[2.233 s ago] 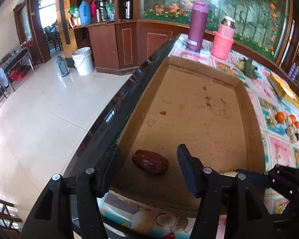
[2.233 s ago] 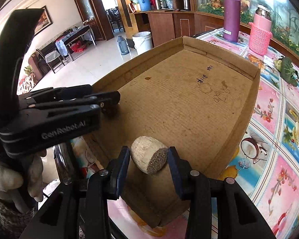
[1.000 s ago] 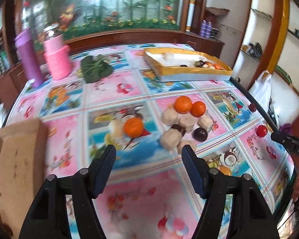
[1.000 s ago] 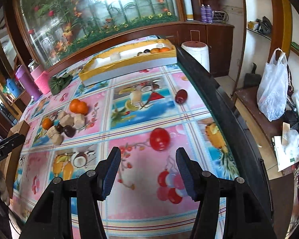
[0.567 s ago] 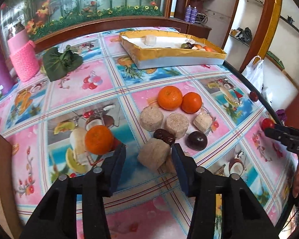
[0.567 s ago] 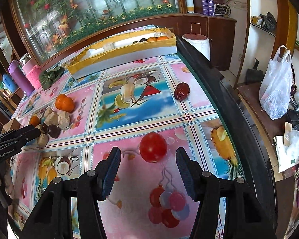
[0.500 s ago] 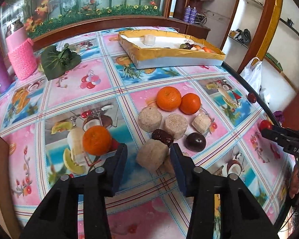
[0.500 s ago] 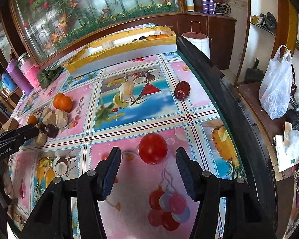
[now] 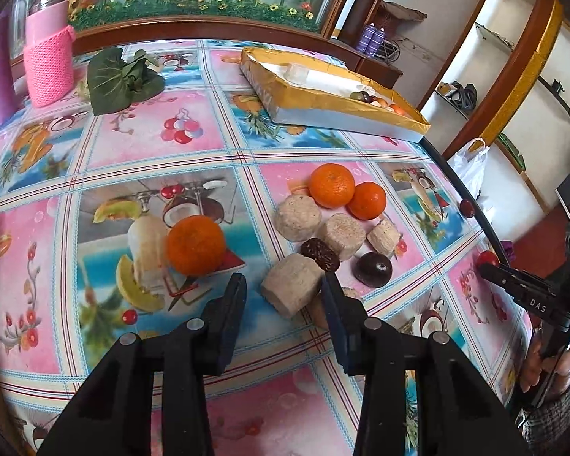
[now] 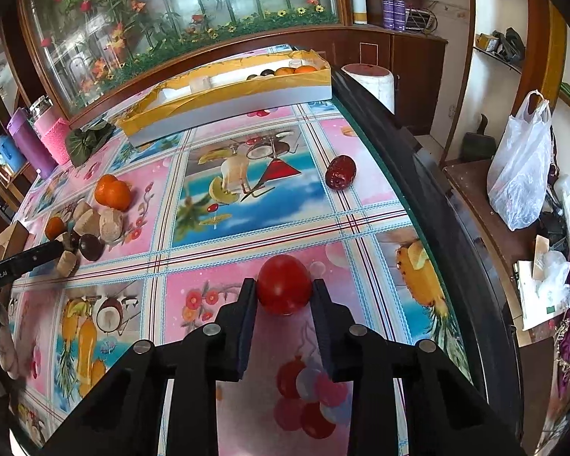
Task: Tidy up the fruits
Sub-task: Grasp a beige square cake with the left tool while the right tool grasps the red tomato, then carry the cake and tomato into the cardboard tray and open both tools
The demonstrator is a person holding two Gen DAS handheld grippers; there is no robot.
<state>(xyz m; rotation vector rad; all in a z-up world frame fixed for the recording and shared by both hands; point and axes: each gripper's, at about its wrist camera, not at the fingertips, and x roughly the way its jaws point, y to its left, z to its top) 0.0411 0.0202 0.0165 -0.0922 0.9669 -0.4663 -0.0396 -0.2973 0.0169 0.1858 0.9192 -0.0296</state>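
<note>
- At the far left of the left wrist view, a pink knitted-sleeve flask [image 9: 49, 64] stands at the back of the worktop [image 9: 140, 144], which is covered by a glossy fruit-print cloth; a bunch of dark green leaves [image 9: 123, 79] lies just beside it.
- Further right, a lone round orange tangerine [image 9: 195, 245] sits apart from the main cluster of fruit.
- The left hand-held gripper [image 9: 283, 294] straddles a beige cylindrical chunk with a rough cut face [image 9: 292, 285]. Its jaws are narrow and closing; the right pad looks to be against the chunk, while a sliver of gap shows at the left pad.
- Touching that chunk from behind is a wrinkled dark red date [image 9: 320, 254]; two more beige cylinders [image 9: 298, 217], two tangerines [image 9: 331, 185] and a dark purple round fruit [image 9: 374, 268] crowd together beyond and to the right.
- A long yellow-lined shallow box [image 9: 323, 102] rests at the far right of the worktop, with a few fruits in its far end.
- In the right wrist view, the right hand-held gripper [image 10: 284, 296] is closing, both pads pressed on a smooth round red tomato [image 10: 284, 283] that sits on the cloth near the worktop's right edge.
- Beyond it, a second dark red date [image 10: 340, 178] lies alone close to that edge.
- A white plastic bag [image 10: 522, 174] sits on a low surface off to the right.
</note>
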